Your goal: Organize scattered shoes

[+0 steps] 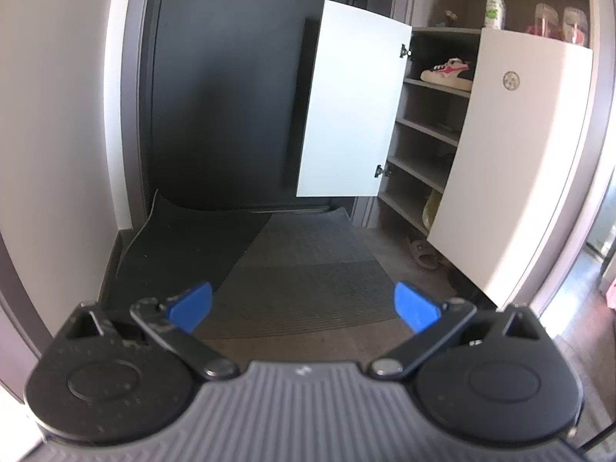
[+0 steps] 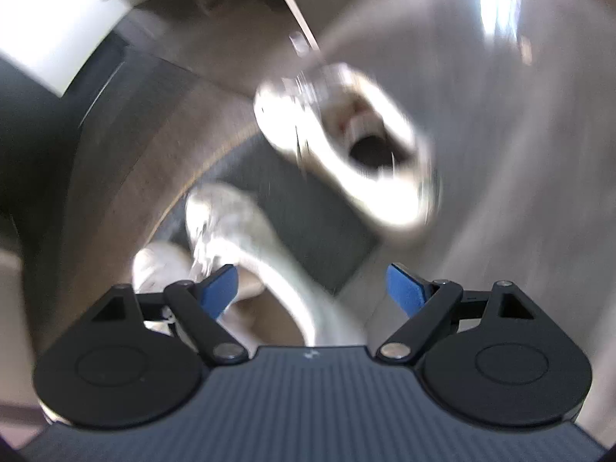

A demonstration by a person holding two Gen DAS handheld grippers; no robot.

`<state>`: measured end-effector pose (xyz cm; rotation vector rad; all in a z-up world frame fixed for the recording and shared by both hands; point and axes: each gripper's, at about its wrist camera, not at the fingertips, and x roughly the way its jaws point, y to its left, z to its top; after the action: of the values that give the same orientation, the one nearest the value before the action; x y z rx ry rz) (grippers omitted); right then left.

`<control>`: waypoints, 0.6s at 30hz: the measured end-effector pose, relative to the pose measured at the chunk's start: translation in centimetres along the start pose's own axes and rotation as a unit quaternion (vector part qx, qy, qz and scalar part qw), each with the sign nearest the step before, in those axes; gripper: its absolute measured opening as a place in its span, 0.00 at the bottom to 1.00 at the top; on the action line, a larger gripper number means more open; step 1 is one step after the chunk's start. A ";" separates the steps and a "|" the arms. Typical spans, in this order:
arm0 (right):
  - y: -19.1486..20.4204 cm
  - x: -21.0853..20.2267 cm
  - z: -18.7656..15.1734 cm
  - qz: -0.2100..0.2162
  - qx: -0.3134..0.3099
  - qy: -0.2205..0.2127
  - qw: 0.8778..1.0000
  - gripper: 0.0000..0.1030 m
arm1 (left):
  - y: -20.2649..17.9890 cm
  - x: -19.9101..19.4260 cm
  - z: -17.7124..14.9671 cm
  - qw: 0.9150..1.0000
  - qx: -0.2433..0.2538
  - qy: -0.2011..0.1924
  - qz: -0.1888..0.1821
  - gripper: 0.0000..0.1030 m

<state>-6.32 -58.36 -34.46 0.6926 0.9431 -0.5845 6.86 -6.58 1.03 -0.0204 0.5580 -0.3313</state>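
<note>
In the left wrist view my left gripper (image 1: 303,305) is open above a grey ribbed doormat (image 1: 300,269), holding nothing. Ahead to the right stands a shoe cabinet (image 1: 431,123) with both white doors swung out; a pink and white sneaker (image 1: 448,72) rests on an upper shelf. A tan slipper (image 1: 423,255) lies on the floor by the cabinet's base. The right wrist view is motion-blurred. My right gripper (image 2: 312,288) is open over the floor, above a white sneaker (image 2: 246,238) just past its left finger. Another white sneaker (image 2: 346,146) lies farther ahead, its opening facing me.
The left cabinet door (image 1: 350,104) juts into the entry and the right door (image 1: 512,161) hangs over the floor. A bottle (image 1: 494,5) stands on top of the cabinet. A dark entrance door (image 1: 223,88) closes off the back. A dark mat (image 2: 308,211) lies under the white sneakers.
</note>
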 end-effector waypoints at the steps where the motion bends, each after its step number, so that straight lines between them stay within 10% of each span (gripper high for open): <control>1: 0.4 0.2 0.8 -0.013 -0.035 -0.012 0.999 0.79 | 0.0 0.1 0.0 1.000 0.000 0.001 0.002 1.00; 7: 2.3 5.6 4.9 -0.059 -0.153 0.001 0.986 0.31 | 0.4 1.1 0.3 1.000 -0.007 0.011 0.025 1.00; 13: 3.7 10.5 5.3 -0.073 -0.236 0.040 0.968 0.22 | 0.7 2.7 0.6 0.999 -0.020 0.029 0.038 1.00; 18: 2.7 8.0 6.0 -0.029 -0.178 -0.032 0.983 0.25 | 0.7 3.6 0.7 0.998 -0.025 0.042 0.033 1.00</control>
<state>2.50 -62.33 -38.20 0.3255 0.9787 -0.4699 10.28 -7.11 -0.31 -0.0368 0.6490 -0.2555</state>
